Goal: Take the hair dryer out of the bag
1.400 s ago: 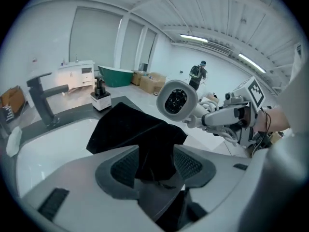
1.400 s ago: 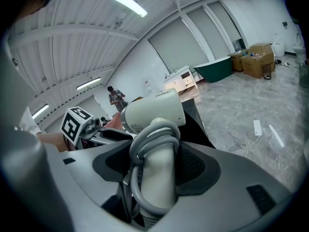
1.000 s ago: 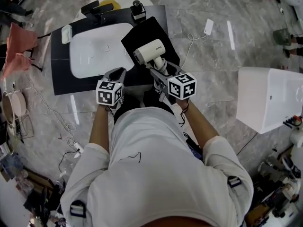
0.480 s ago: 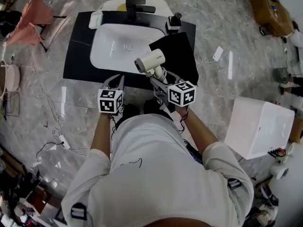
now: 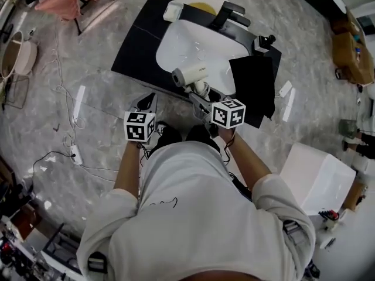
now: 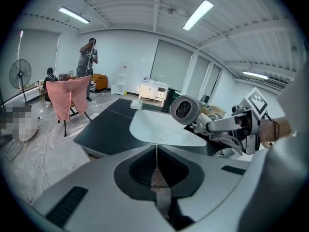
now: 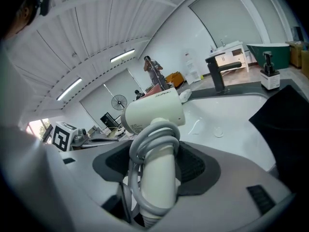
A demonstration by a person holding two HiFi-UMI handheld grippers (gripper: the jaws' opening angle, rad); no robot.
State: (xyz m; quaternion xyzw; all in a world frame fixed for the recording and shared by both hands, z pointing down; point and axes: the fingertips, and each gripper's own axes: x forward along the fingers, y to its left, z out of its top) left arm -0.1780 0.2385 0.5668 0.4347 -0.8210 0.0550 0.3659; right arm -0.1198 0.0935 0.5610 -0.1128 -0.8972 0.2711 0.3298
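Note:
The white hair dryer [image 5: 190, 75] is out of the bag and held up over the front rim of the white basin [image 5: 187, 43]. My right gripper [image 5: 203, 96] is shut on its handle [image 7: 159, 178], which has the grey cord coiled round it; the head [image 7: 154, 112] points left. The black bag [image 5: 253, 86] lies flat on the dark counter [image 5: 137, 48] to the right of the basin, also seen as the black bag [image 7: 285, 120]. My left gripper [image 5: 147, 102] hangs beside the counter's front edge, shut and empty, its jaws [image 6: 156, 149] meeting. From there the hair dryer [image 6: 186, 110] is to the right.
A black faucet [image 7: 219, 74] and a soap bottle [image 7: 269, 74] stand behind the basin. A white box [image 5: 313, 177] sits on the floor at right. Pink cloth on a rack [image 6: 67, 98], cables on the floor [image 5: 64, 151] and people [image 6: 88, 57] are at left.
Both grippers have swung left along the counter. The dryer has gone from above the black bag to above the basin's front rim. The left jaws have closed.

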